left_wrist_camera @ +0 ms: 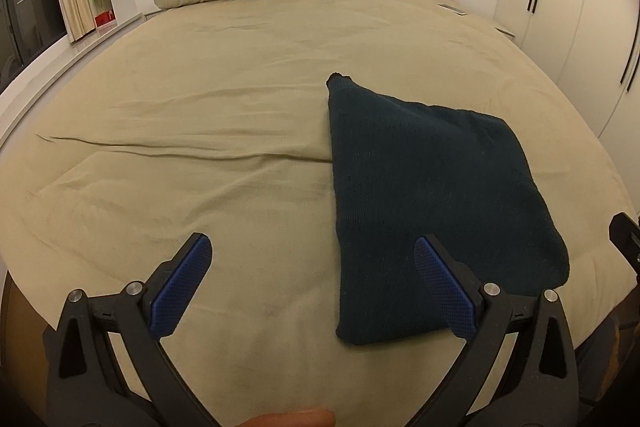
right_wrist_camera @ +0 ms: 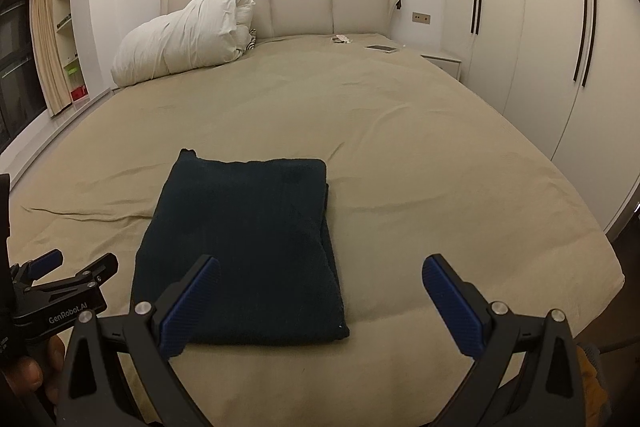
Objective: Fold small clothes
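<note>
A dark teal knitted garment point(left_wrist_camera: 432, 195) lies folded into a flat rectangle on the beige bed sheet point(left_wrist_camera: 200, 131), near the front edge. It also shows in the right wrist view point(right_wrist_camera: 244, 243). My left gripper point(left_wrist_camera: 314, 247) is open and empty, held above the sheet at the garment's near left corner. My right gripper point(right_wrist_camera: 320, 267) is open and empty, held above the garment's near right corner. The left gripper also shows at the left edge of the right wrist view point(right_wrist_camera: 74, 265).
A rolled white duvet point(right_wrist_camera: 180, 35) lies at the head of the bed by the padded headboard point(right_wrist_camera: 300, 3). A phone point(right_wrist_camera: 382, 48) and a small object point(right_wrist_camera: 341, 39) lie on the far right of the sheet. Wardrobe doors point(right_wrist_camera: 540, 27) stand on the right.
</note>
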`<state>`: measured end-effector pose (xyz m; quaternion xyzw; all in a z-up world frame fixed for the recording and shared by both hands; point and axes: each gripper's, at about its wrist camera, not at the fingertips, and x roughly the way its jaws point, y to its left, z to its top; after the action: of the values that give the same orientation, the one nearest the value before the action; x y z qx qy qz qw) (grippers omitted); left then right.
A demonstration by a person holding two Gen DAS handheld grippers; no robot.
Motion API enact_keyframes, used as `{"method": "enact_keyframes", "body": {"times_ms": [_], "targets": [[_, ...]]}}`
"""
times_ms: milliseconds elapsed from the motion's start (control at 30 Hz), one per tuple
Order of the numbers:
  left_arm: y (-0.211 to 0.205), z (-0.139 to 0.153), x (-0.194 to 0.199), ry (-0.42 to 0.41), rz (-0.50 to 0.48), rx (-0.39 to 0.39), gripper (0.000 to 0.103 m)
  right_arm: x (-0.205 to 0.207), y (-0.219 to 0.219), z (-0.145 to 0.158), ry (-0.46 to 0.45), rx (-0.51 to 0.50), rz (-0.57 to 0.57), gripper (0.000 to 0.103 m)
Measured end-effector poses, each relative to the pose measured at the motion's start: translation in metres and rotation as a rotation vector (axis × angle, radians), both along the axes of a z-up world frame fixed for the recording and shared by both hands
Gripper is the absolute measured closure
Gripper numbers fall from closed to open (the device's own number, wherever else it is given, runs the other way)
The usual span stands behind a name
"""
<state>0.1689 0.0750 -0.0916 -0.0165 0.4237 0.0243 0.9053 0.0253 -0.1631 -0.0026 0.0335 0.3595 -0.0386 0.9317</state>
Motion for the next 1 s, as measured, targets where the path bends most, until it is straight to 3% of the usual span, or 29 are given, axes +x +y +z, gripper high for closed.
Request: {"method": "enact_keyframes", "body": {"times_ms": [1000], "targets": [[0.0004,-0.0045,0.0029,0.013,0.002,-0.012,0.000,0.0006,0.0051,-0.0095,0.027,0.012,0.011,0.000]]}}
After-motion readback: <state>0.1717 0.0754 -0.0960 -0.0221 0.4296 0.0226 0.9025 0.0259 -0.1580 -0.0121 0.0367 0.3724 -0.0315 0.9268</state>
